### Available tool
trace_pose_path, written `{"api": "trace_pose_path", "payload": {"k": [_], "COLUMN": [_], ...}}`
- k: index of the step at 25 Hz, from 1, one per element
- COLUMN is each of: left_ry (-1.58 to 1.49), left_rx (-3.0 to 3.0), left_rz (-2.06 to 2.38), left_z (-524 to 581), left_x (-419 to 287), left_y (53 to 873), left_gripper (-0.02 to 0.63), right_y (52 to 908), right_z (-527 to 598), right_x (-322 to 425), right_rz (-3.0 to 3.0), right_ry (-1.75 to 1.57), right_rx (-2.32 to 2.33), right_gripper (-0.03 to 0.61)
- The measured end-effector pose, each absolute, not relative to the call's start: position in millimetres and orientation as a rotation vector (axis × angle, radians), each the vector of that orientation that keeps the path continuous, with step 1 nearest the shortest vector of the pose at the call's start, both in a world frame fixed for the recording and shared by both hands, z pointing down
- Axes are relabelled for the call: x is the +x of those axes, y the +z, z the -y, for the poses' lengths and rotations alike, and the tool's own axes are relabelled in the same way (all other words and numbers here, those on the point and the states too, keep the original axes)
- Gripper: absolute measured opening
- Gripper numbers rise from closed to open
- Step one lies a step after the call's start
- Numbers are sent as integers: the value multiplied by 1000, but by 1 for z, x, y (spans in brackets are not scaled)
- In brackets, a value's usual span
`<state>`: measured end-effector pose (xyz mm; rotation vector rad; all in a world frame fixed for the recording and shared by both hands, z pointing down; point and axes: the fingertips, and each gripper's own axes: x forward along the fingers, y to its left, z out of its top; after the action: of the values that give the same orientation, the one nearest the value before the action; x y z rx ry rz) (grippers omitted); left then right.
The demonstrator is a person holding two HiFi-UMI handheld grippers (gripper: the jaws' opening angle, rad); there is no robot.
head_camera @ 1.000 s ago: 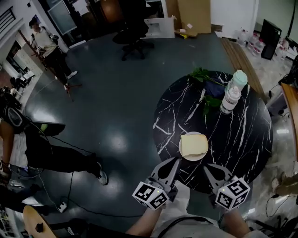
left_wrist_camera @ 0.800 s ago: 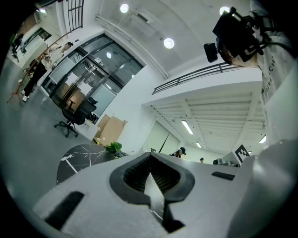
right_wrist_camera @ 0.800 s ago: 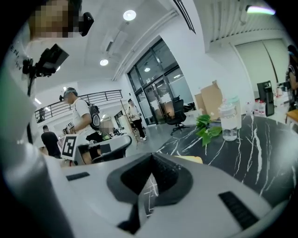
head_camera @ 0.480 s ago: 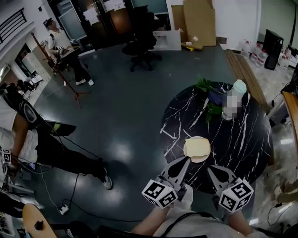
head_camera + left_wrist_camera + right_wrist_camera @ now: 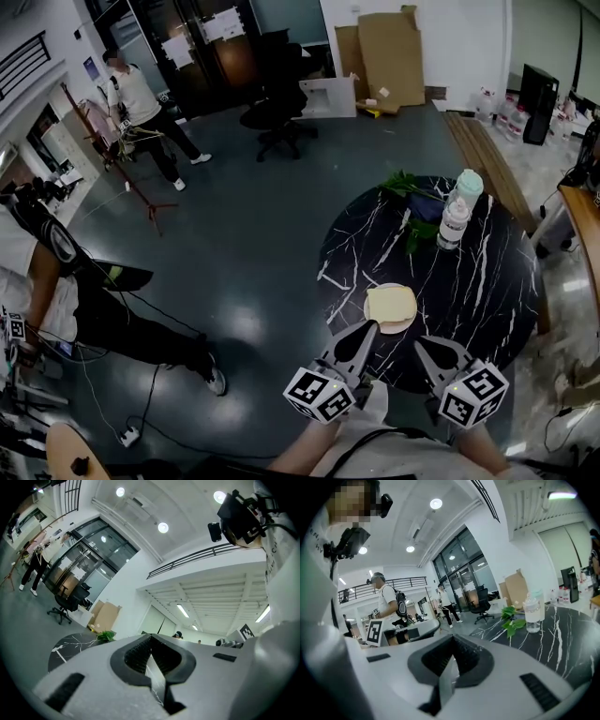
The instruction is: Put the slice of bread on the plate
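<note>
A pale slice of bread [image 5: 391,303] lies flat on a small white plate [image 5: 372,322] near the front edge of the round black marble table [image 5: 487,281]. My left gripper [image 5: 367,329] hangs just in front of the plate's near left rim, shut and empty. Just right of the plate, my right gripper [image 5: 421,345] is also shut with nothing in it. In the left gripper view the jaws [image 5: 151,639] meet at the tip; the right gripper view shows the same [image 5: 452,640]. Neither gripper view shows the bread.
A clear water bottle [image 5: 454,221] with a teal-capped container [image 5: 471,182] behind it stands at the table's far side beside green leaves [image 5: 405,184]. People stand at the left [image 5: 56,272] and far back [image 5: 141,98]. An office chair [image 5: 277,112] is beyond the table.
Both grippers have risen a little and stayed shut. The bread has stayed on the plate. The head view has tilted up, and the person at the back has walked to the right.
</note>
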<state>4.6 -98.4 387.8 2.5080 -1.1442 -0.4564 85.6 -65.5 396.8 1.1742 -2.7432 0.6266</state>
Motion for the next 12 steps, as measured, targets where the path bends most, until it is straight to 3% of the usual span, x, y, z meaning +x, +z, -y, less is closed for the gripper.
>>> {"api": "trace_pose_path", "payload": {"k": [12], "left_ry": [-450], "left_rx": [2494], "left_rz": [1160], "left_z": [95], "left_x": [1], "left_y": [393], "left_gripper": [8], "right_y": [398], "right_z": [64], "right_x": [82], "right_rz": [2743], "right_ry": [625], "right_rx": [1165], "right_gripper": [11]}}
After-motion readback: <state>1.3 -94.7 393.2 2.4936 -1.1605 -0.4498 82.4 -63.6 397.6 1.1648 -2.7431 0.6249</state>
